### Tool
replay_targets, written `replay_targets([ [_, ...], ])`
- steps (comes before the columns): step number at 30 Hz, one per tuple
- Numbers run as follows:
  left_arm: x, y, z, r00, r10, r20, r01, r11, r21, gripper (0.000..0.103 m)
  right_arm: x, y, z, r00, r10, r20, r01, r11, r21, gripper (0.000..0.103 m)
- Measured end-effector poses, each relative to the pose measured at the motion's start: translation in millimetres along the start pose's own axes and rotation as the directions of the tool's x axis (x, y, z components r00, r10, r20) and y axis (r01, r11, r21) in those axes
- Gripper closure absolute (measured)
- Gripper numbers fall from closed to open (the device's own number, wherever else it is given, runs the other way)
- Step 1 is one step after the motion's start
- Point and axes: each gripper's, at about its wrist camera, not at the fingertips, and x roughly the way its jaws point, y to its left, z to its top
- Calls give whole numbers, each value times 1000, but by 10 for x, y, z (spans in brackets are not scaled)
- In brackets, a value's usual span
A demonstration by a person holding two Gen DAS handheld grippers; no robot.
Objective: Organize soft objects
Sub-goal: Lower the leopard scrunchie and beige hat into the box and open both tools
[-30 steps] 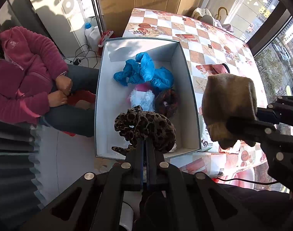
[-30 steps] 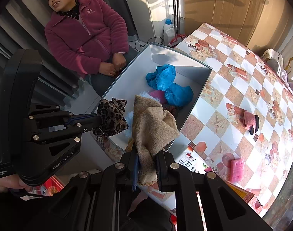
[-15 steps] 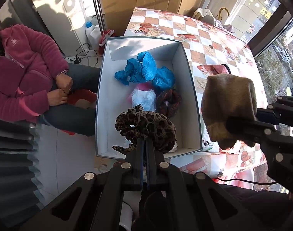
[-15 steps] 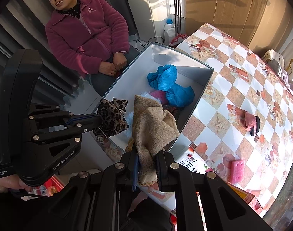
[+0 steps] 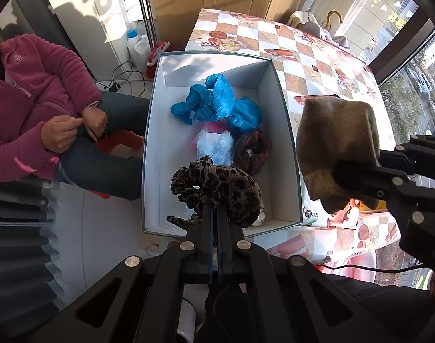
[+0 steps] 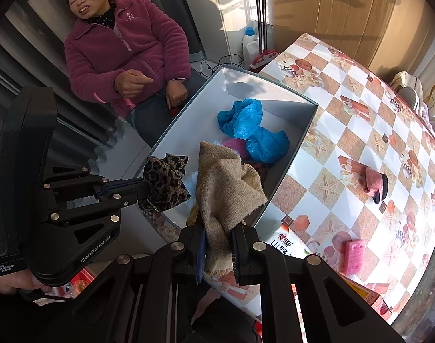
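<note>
Pointing steeply down: both grippers, side by side above the near end of the white box.
Left gripper: clenched on leopard-print cloth, held over the box's near end.
Right gripper: clamped on beige knit cloth, held above the box's near right wall.
Box contents: blue plastic bags, white fluffy item, dark red scrunchie.
Checkered table: pink slipper to the right.

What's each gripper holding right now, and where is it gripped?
The left gripper pinches the leopard-print cloth at its lower bunched edge; the right gripper clamps the tan knit cloth near its bottom hem.
</note>
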Motion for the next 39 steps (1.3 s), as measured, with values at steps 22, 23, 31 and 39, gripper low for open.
replay_targets([
  [22, 277, 110, 190, 997, -31, -69, 28, 998, -49, 100, 247, -159, 604, 1000, -3, -31, 4, 1000, 11, 87],
  [23, 271, 110, 202, 997, -30, -67, 27, 998, -48, 100, 237, -159, 630, 1000, -5, -29, 5, 1000, 10, 87],
  [31, 272, 102, 270, 997, -15, -71, 12, 999, -44, 97, 237, -150, 827, 1000, -17, -19, 17, 1000, -13, 87],
  [39, 216, 100, 219, 999, -6, -47, 4, 999, -43, 44, 156, -207, 939, 999, -35, 25, 35, 999, 21, 43],
])
